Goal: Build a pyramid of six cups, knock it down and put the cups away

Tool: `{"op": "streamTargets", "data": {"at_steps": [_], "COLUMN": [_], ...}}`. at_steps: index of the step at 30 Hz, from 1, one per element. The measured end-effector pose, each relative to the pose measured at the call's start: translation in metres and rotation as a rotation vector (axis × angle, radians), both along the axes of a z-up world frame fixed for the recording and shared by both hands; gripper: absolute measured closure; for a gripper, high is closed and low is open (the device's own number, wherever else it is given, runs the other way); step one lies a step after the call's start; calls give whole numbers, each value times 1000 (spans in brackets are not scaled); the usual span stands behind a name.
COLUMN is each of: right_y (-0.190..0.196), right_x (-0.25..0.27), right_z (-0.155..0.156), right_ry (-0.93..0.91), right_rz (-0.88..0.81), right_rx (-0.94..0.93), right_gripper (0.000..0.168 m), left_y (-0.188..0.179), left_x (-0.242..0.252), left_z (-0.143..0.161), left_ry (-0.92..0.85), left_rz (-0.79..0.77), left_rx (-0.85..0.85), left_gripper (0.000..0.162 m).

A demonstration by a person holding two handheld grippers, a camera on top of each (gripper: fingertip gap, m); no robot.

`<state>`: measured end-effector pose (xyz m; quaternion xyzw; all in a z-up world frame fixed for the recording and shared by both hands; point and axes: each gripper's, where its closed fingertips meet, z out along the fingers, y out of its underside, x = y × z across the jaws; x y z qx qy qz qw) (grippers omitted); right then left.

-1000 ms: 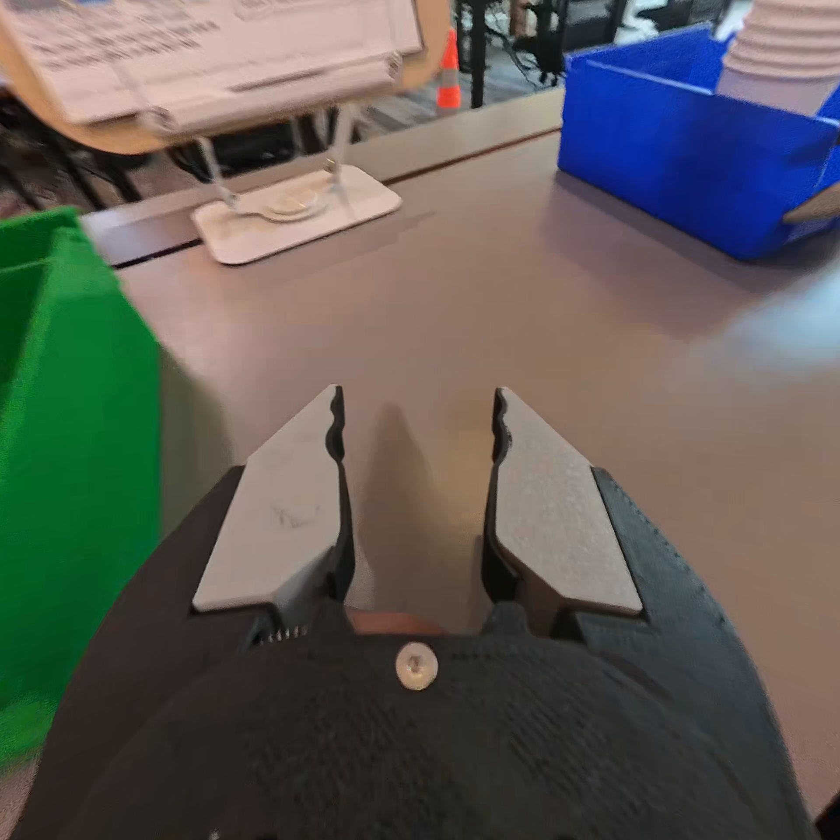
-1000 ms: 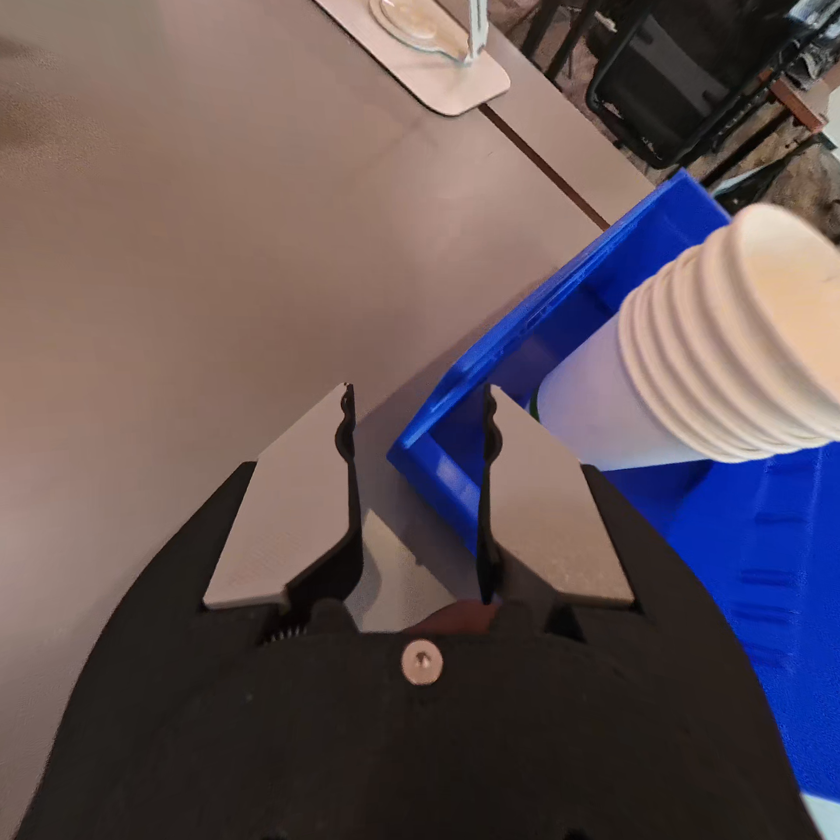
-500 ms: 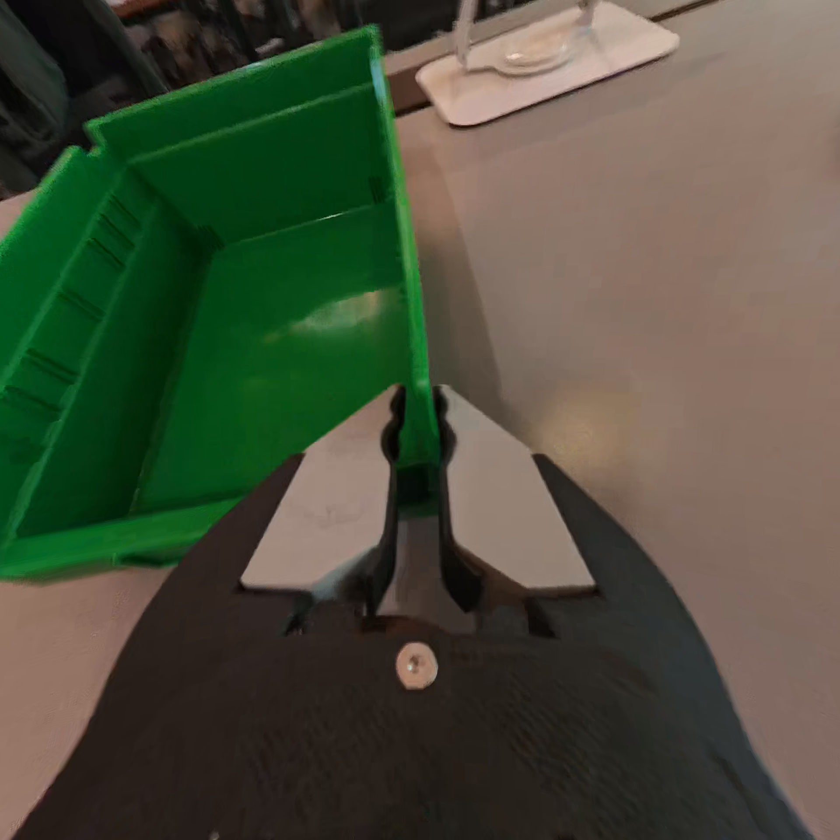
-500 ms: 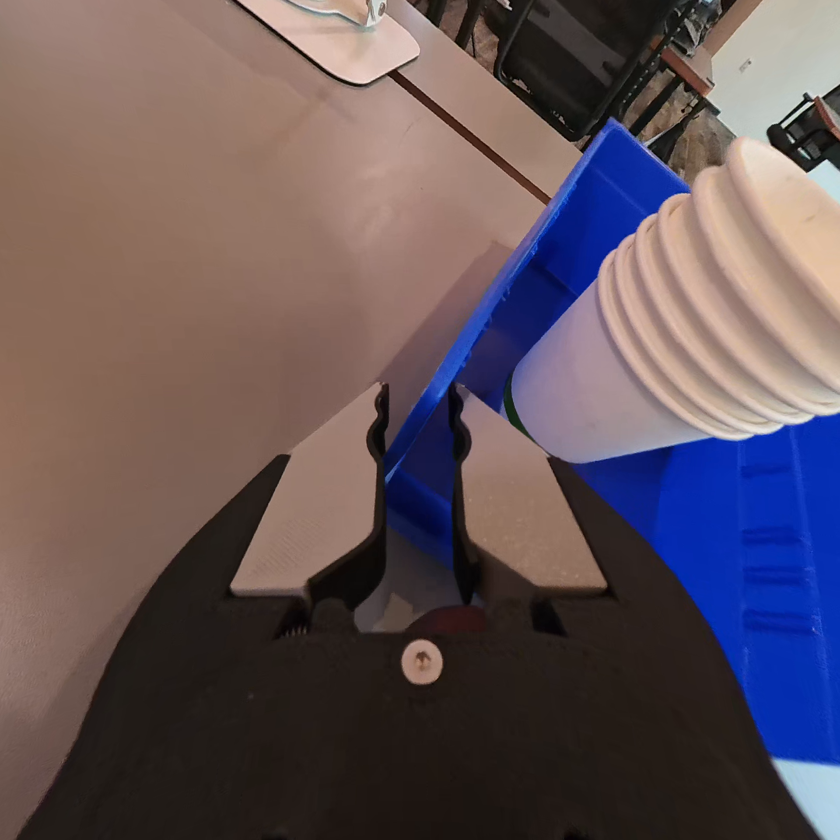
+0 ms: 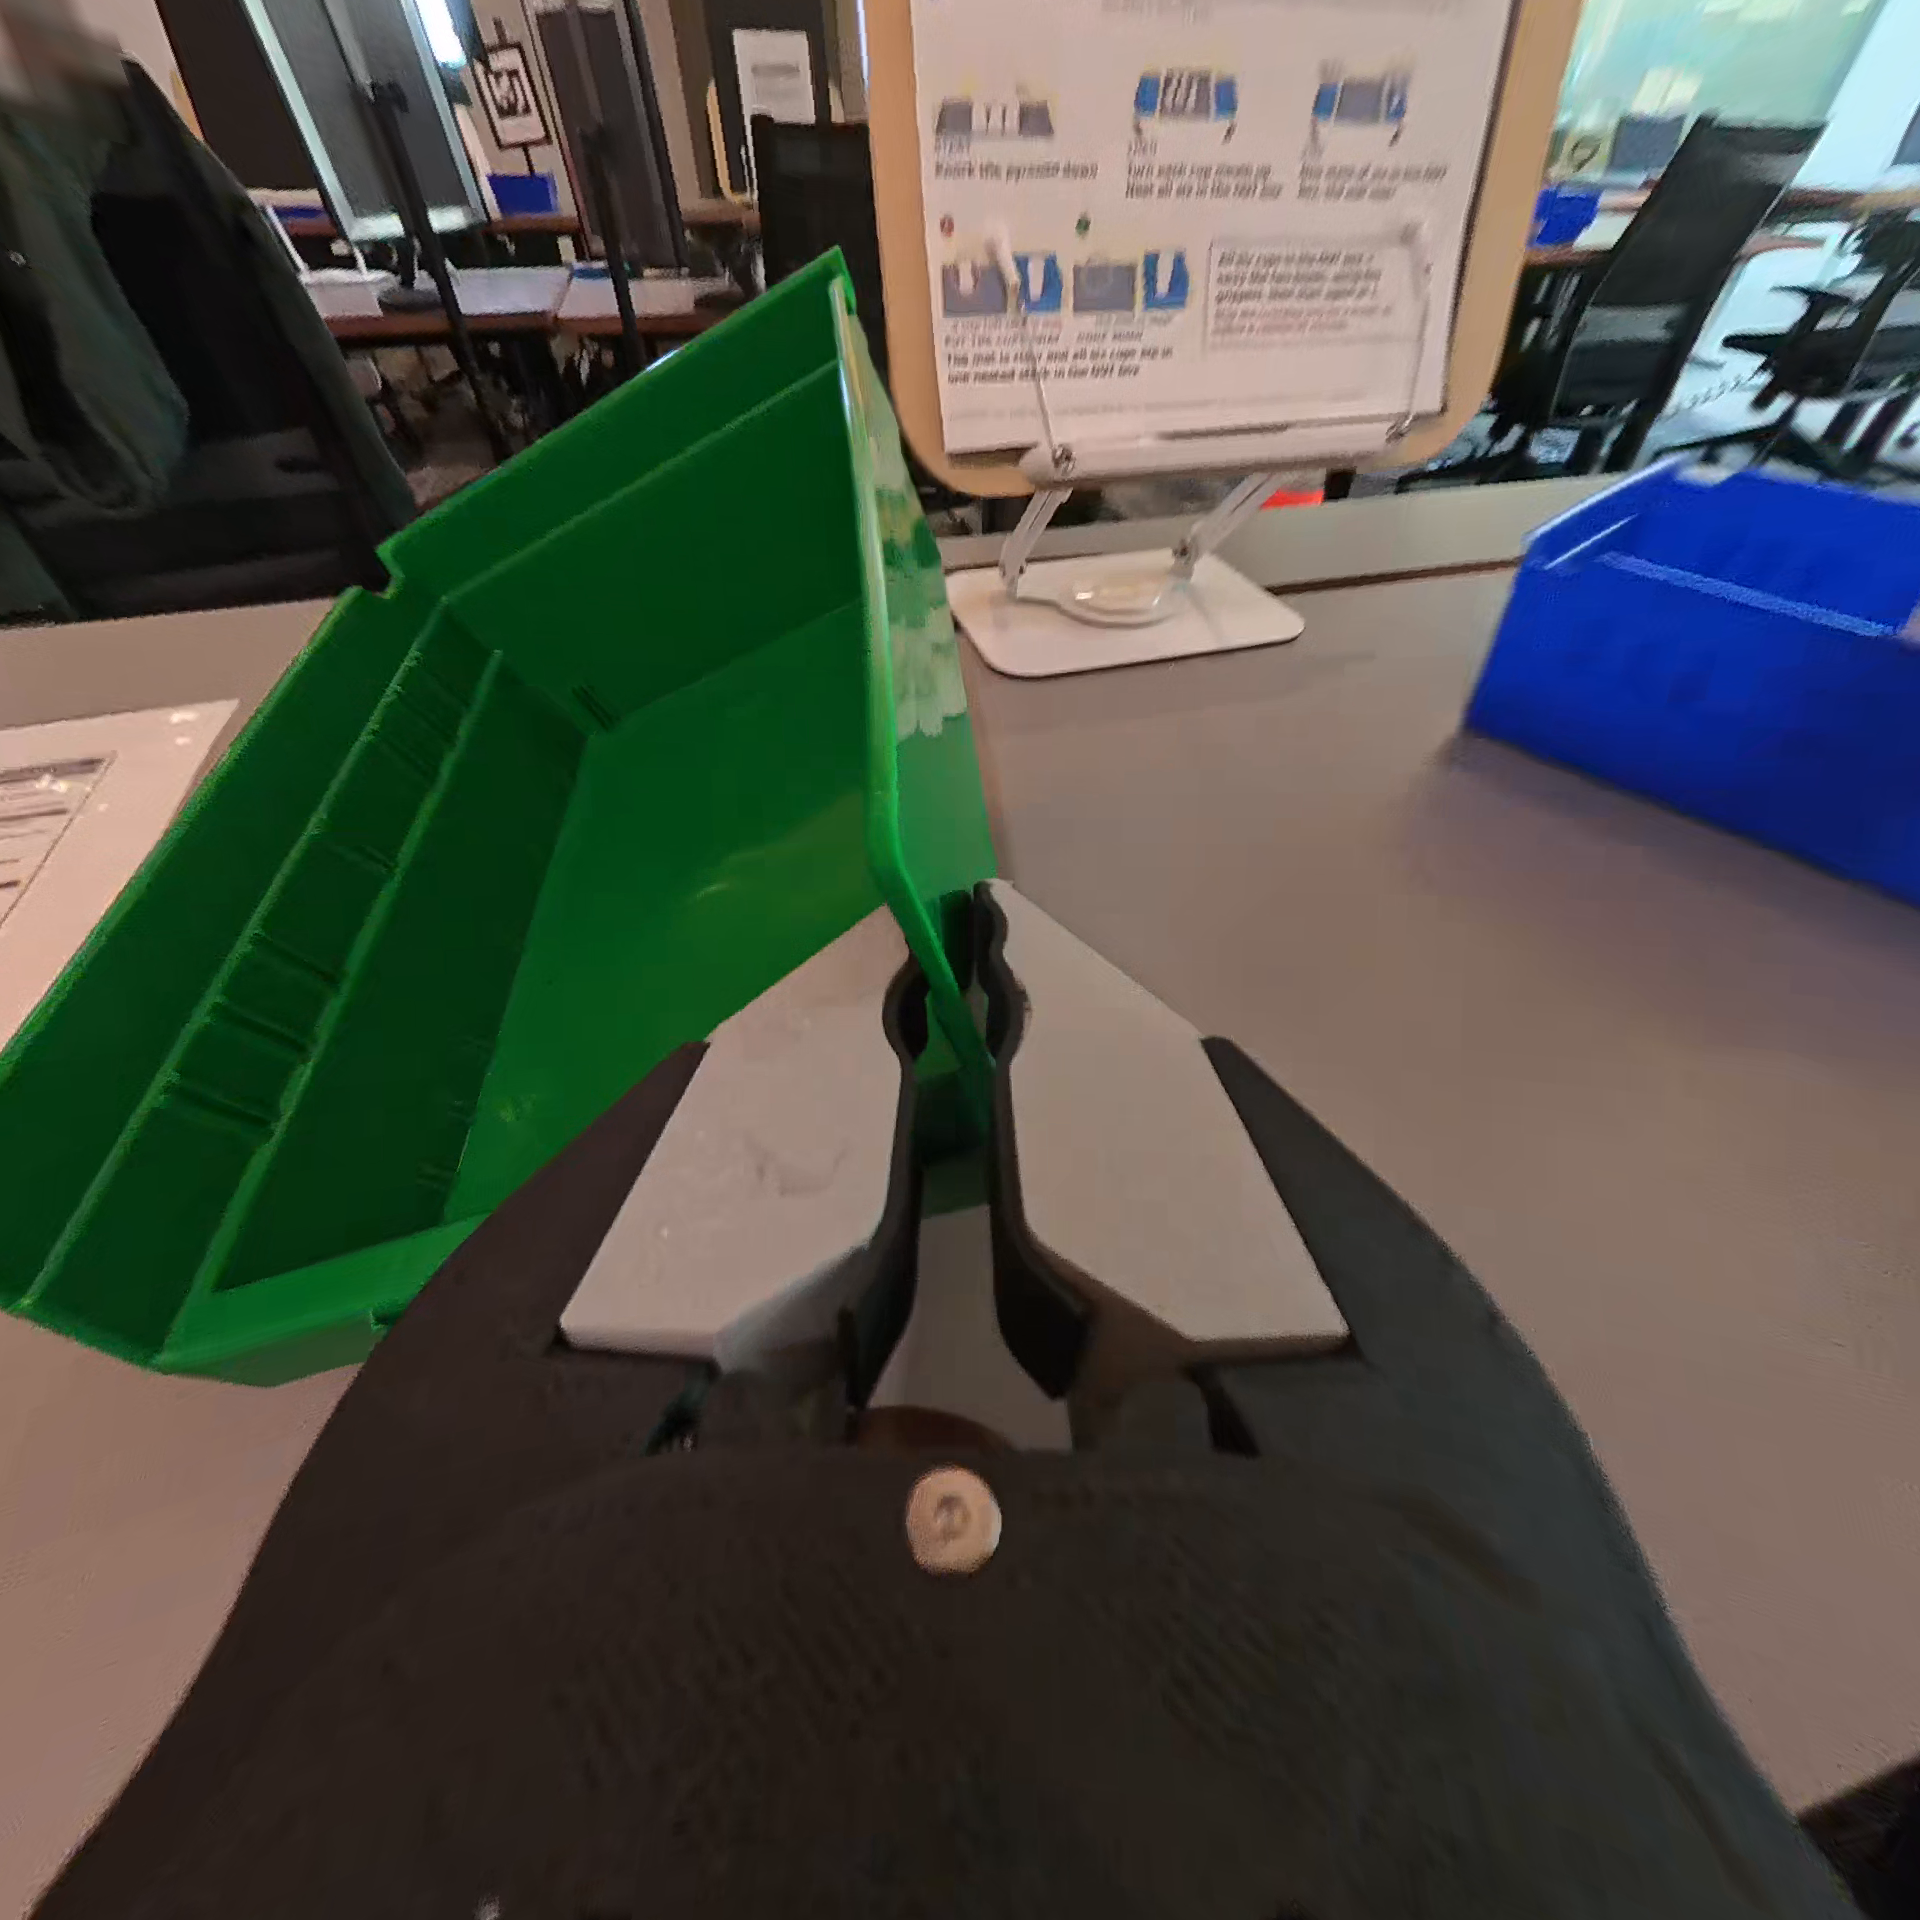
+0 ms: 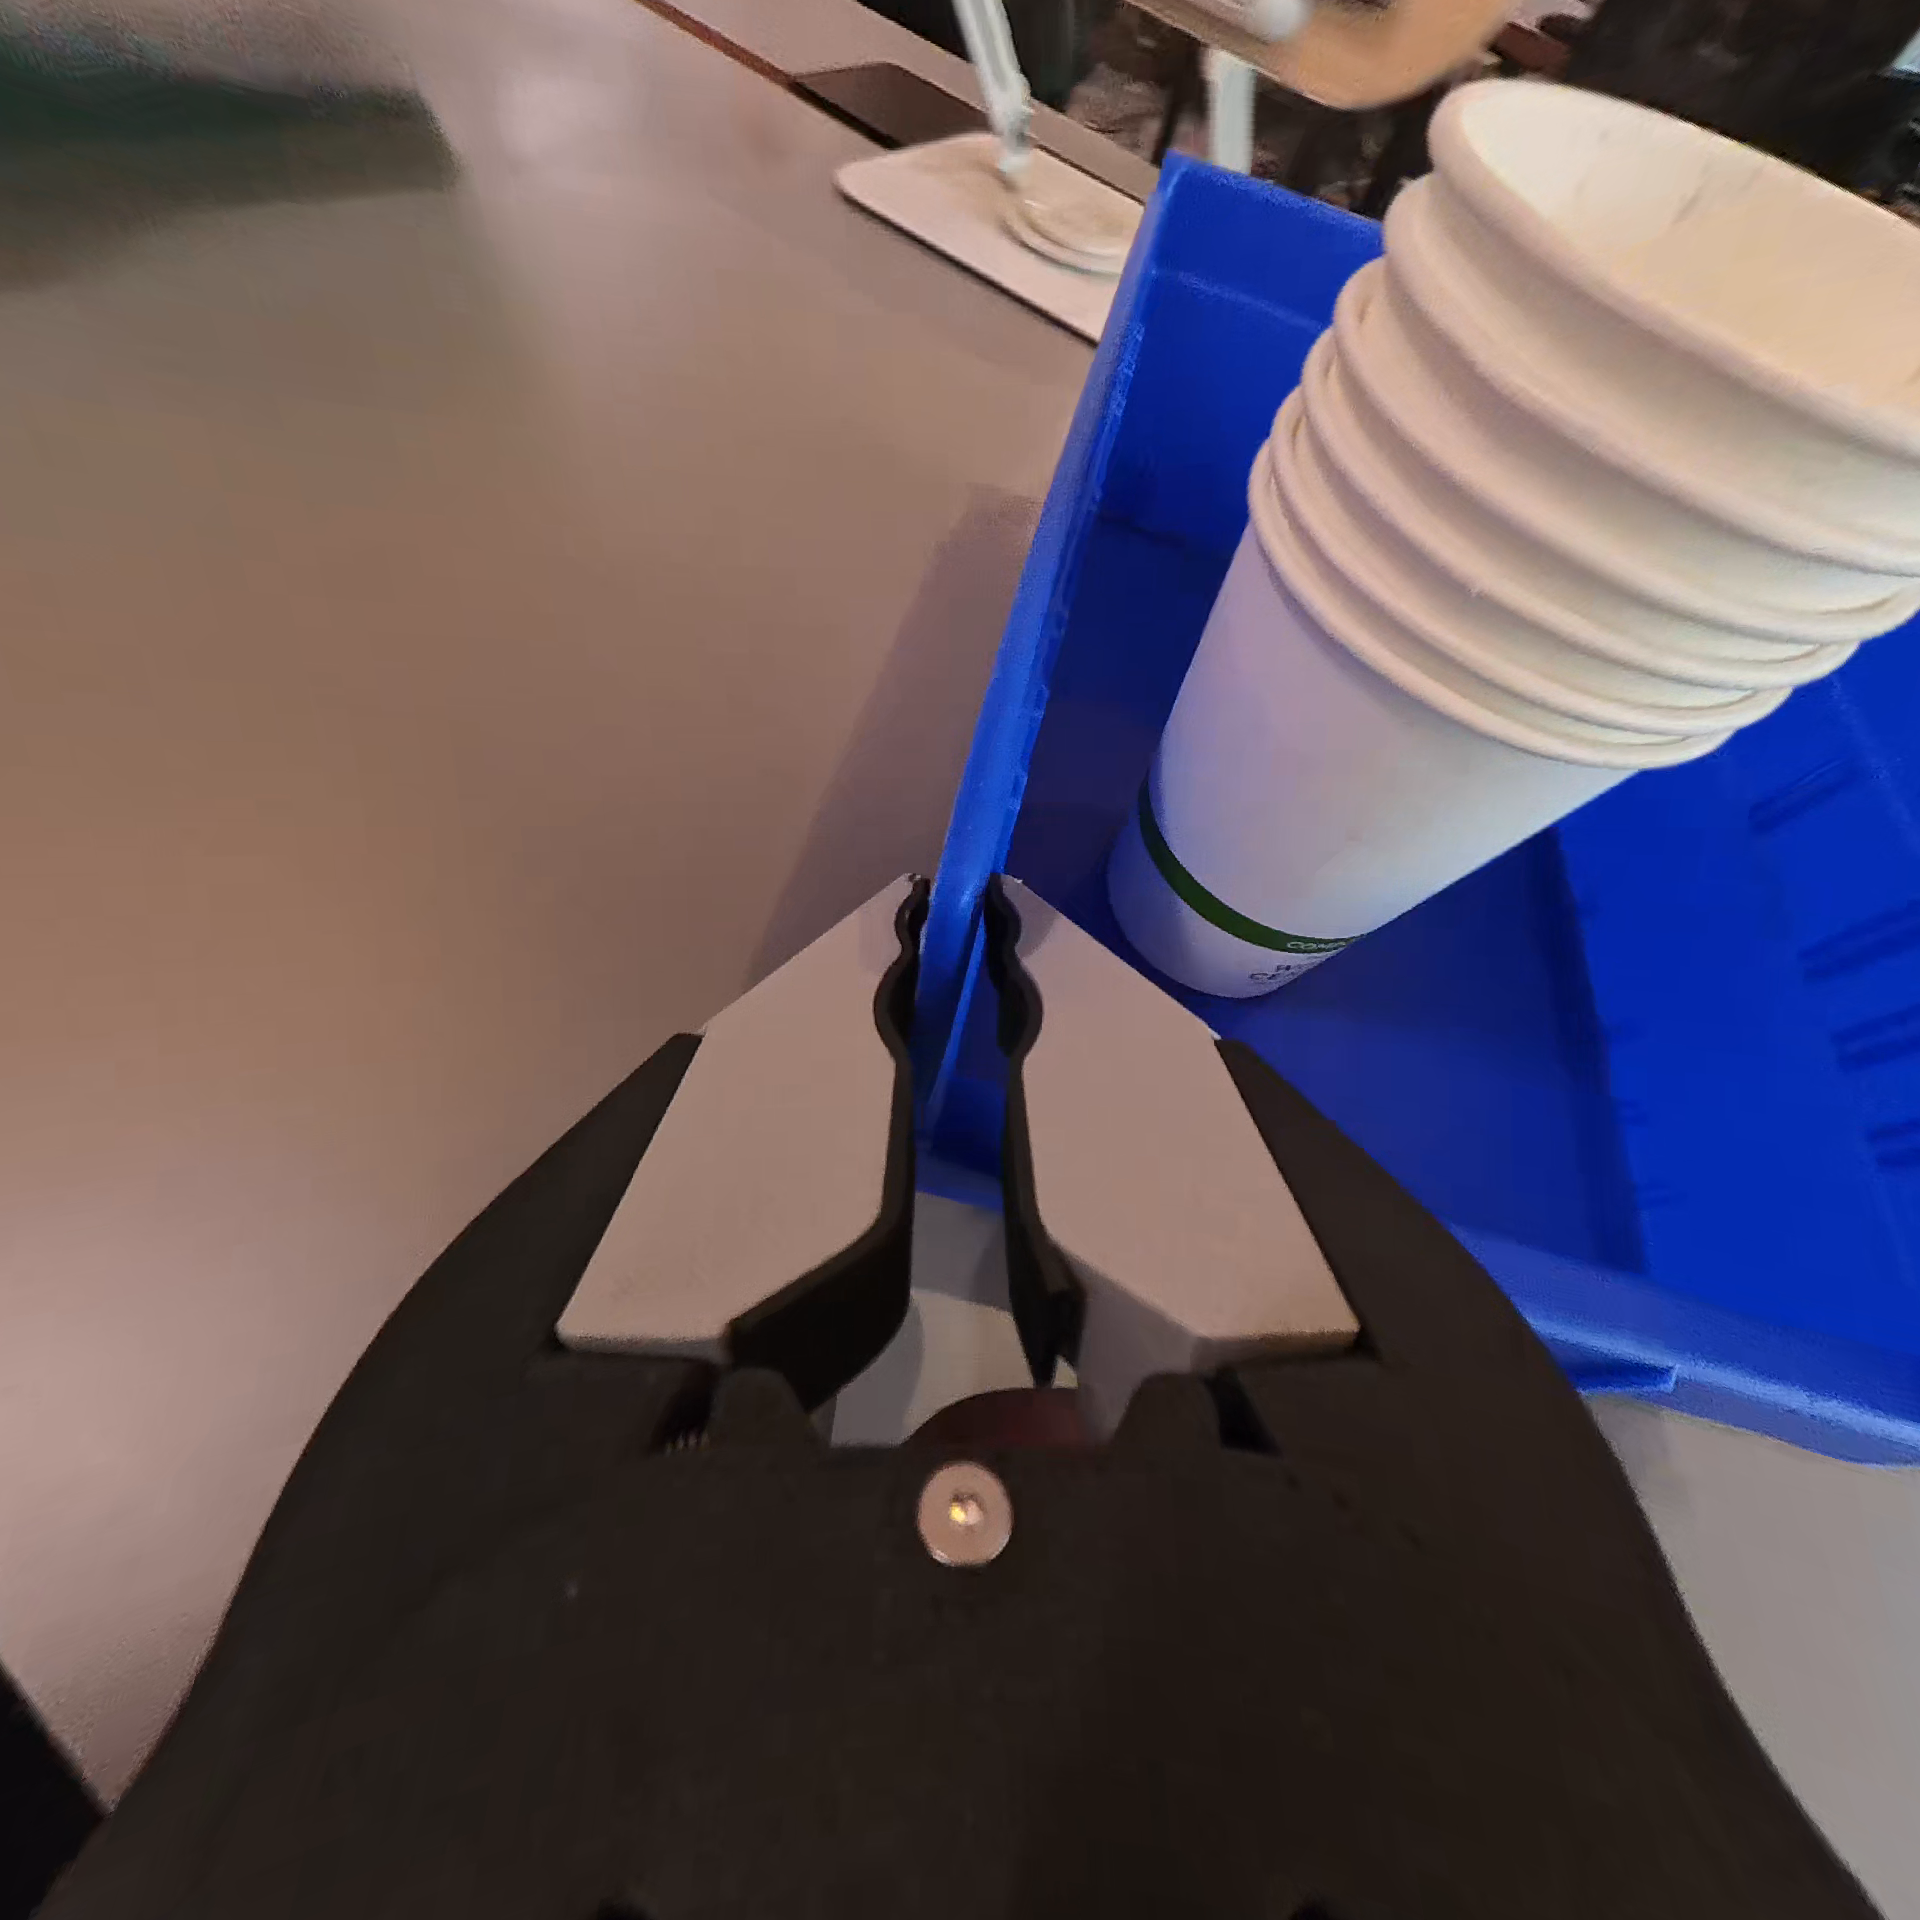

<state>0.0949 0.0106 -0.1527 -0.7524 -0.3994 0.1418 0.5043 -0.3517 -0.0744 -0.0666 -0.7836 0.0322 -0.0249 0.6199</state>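
Tilted up since before, the green bin point(image 5: 436, 935) hangs in the left tongs point(image 5: 951, 914); right tongs point(image 6: 951, 904) pinch the blue bin point(image 6: 1049, 623) wall.

One bin point(image 5: 436, 935) sits left on the bench point(image 5: 1351, 987), the other bin point(image 5: 1714, 686) right. A document stand point(image 5: 1132, 613) stands behind, between them. A stack of cups point(image 6: 1455, 623) leans inside the right-hand bin.

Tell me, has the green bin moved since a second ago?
Yes. The green bin, clamped by the left gripper, now tilts up off the table.
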Motion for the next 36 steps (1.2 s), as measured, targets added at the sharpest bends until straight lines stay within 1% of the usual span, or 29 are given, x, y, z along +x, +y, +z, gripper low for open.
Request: {"op": "streamTargets", "data": {"at_steps": [5, 9, 12, 14, 15, 17, 19, 21, 22, 23, 25, 27, 29, 30, 32, 34, 36], "right_y": [-29, -52, -76, -96, -107, -120, -122, -126, -125, -111, -73, -36, 2, 15, 30, 36, 35], "right_x": [-109, -223, -309, -341, -349, -347, -329, -304, -288, -271, -238, -212, -195, -190, -191, -201, -223], "right_z": [0, 0, 7, 14, 20, 39, 58, 77, 83, 89, 94, 82, 55, 39, 16, 0, -12], "right_ry": [-36, -78, -41, -44, -39, 7, 71, 149, 174, 191, 221, 216, 159, 118, 67, 4, -68], "right_rz": [107, 235, 367, 429, 473, 522, 553, 661, 724, 717, 655, 620, 569, 558, 553, 546, 568], "right_rx": [27, 32, 37, 13, 14, 71, 114, 129, 148, 185, 220, 164, 80, 30, -29, -30, -14], "right_gripper": [158, 150, 144, 134, 133, 137, 144, 151, 164, 168, 168, 168, 168, 168, 168, 168, 168], "left_y": [-23, -33, -34, -38, -41, -46, -51, -54, -54, -55, -56, -57, -57, -57, -57, -55, -54], "left_x": [12, 18, 14, 9, 6, -1, -11, -20, -25, -29, -33, -33, -30, -27, -20, -14, -9], "left_z": [44, 76, 95, 101, 102, 102, 100, 97, 95, 94, 94, 96, 101, 104, 108, 111, 112], "left_ry": [-52, -12, -58, -76, -78, -75, -56, -34, -23, -11, 12, 28, 35, 33, 19, 1, -2], "left_rz": [-36, -16, 13, 30, 37, 51, 77, 115, 137, 158, 193, 211, 210, 202, 176, 146, 123], "left_rx": [117, 176, 235, 282, 300, 303, 287, 278, 273, 268, 257, 260, 278, 289, 311, 328, 334], "left_gripper": [158, 157, 157, 157, 157, 157, 157, 157, 157, 157, 157, 157, 157, 157, 157, 157, 157]}}
